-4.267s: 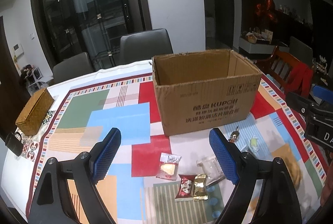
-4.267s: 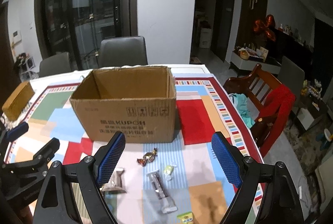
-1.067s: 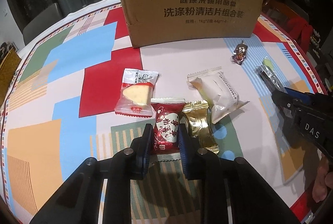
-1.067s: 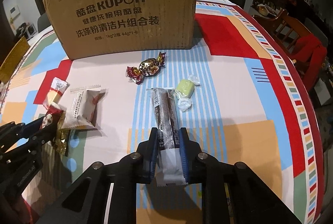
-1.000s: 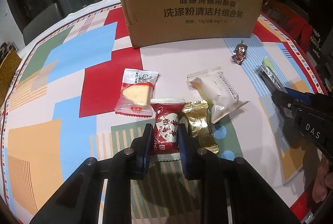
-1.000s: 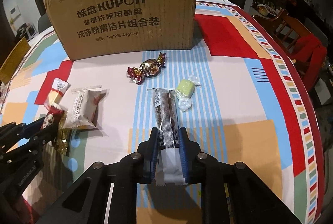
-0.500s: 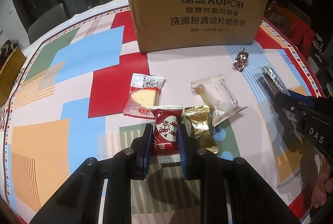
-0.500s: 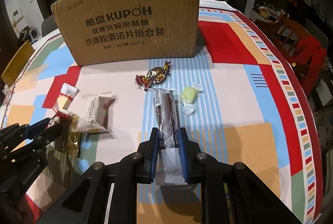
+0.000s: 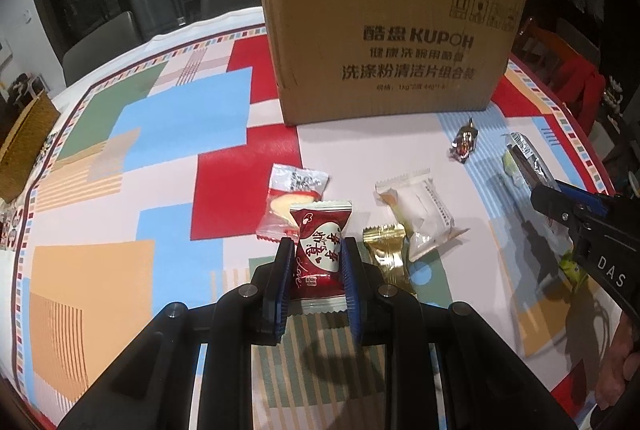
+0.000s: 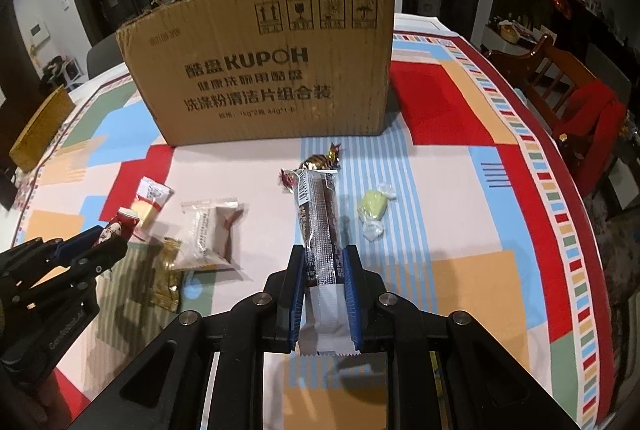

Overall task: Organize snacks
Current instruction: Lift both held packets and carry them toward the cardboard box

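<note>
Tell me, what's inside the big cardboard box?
Can't tell. Both cameras see only the outside front wall of the cardboard box; its inside is hidden. The other snacks lie on the tablecloth in front of it.

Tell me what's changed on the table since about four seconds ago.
Both hand-held grippers, open above the table then, are now shut on snacks: the left hand-held gripper on the red packet, the right hand-held gripper on the long dark bar, both lifting. The cardboard box and other snacks haven't moved.
</note>
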### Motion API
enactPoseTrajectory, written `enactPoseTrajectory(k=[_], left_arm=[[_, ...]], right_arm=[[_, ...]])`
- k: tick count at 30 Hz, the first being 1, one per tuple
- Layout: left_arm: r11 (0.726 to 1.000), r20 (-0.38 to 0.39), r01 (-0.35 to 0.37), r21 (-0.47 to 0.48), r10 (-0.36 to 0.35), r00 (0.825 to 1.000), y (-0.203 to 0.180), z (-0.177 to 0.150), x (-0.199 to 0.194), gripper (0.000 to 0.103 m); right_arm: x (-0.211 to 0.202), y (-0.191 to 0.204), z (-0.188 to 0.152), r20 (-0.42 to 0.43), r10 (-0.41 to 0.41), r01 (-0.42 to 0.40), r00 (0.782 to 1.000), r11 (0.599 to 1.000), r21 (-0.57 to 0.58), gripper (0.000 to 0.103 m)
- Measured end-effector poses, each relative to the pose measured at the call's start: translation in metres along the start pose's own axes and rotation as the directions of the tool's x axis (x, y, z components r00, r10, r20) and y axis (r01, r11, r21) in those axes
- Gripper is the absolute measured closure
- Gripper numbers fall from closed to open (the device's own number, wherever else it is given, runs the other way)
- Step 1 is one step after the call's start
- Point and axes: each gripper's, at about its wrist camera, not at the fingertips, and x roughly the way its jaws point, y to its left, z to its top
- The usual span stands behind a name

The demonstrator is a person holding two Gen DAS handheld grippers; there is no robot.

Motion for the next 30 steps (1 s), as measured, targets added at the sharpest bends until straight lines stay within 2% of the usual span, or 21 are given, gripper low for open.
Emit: enactPoseTrajectory(k=[30], left_arm=[[1.0,0.107,0.007,-0.028,-0.004,0.994,0.007,0.041,-0.043,0.079]], right_arm=[[-0.042,0.004,0.037,0.109,0.004,-0.003,0.994,1.0,-0.008,0.083]])
